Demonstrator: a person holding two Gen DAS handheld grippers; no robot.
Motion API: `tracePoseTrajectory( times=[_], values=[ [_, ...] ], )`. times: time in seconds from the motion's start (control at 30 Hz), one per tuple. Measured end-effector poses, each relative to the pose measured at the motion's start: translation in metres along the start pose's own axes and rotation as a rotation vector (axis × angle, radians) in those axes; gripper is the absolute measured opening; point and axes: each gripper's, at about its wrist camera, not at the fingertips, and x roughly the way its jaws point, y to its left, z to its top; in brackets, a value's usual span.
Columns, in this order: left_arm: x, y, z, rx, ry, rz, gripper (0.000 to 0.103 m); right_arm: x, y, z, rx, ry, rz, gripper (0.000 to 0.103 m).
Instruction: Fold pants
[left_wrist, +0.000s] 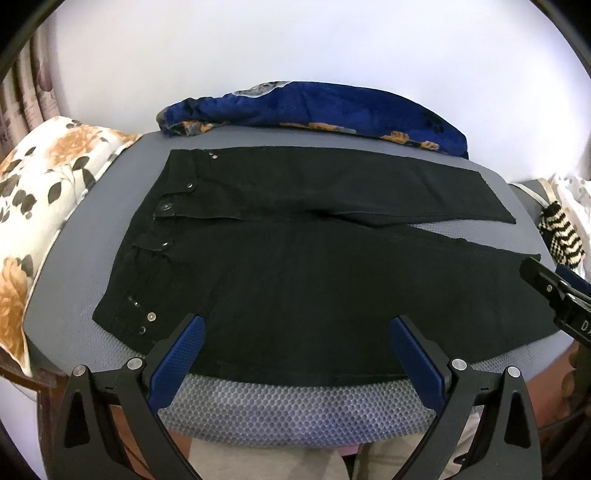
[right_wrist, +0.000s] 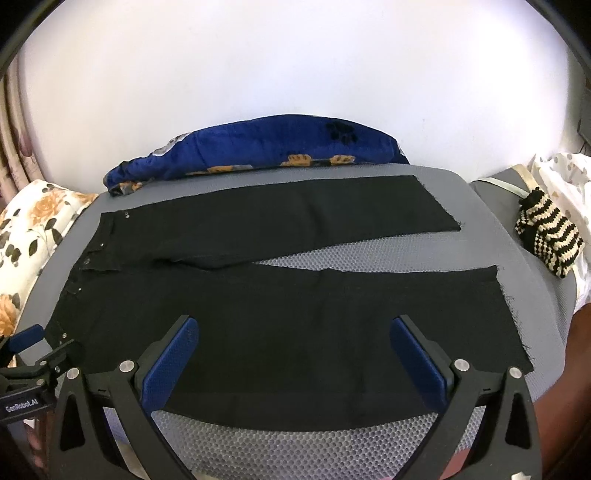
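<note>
Black pants (left_wrist: 295, 266) lie flat on a grey mesh pad (left_wrist: 295, 410), waistband to the left, both legs running right with a narrow gap between them. In the right wrist view the pants (right_wrist: 295, 306) show their frayed hems at the right. My left gripper (left_wrist: 297, 325) hovers open over the near leg's hip area, its blue pads (left_wrist: 184, 354) wide apart and empty. Over the near leg farther right, my right gripper (right_wrist: 295, 325) is open too, with nothing between its fingers. Each gripper shows at the edge of the other's view: the right gripper (left_wrist: 554, 291), the left gripper (right_wrist: 33, 354).
A blue floral blanket (left_wrist: 314, 110) is bunched along the pad's far edge. A floral pillow (left_wrist: 48, 192) lies at the left. A striped knitted item (right_wrist: 550, 236) sits at the right beside white cloth. A white wall stands behind. The pad's near edge (right_wrist: 295, 454) is close to me.
</note>
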Motion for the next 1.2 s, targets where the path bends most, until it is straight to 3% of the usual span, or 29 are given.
tracePoseTrajectory(
  times=[0.23, 0.83, 1.2],
  values=[
    [-0.001, -0.005, -0.004, 0.009, -0.012, 0.047, 0.099, 0.005, 0.003, -0.003, -0.015, 0.022, -0.005, 0.103],
    [0.007, 0.005, -0.004, -0.017, 0.020, 0.063, 0.099, 0.004, 0.007, -0.002, -0.024, 0.019, -0.046, 0.103],
    [0.007, 0.007, -0.004, -0.013, 0.027, 0.068, 0.099, 0.008, 0.003, -0.004, 0.006, 0.039, -0.028, 0.103]
  ],
)
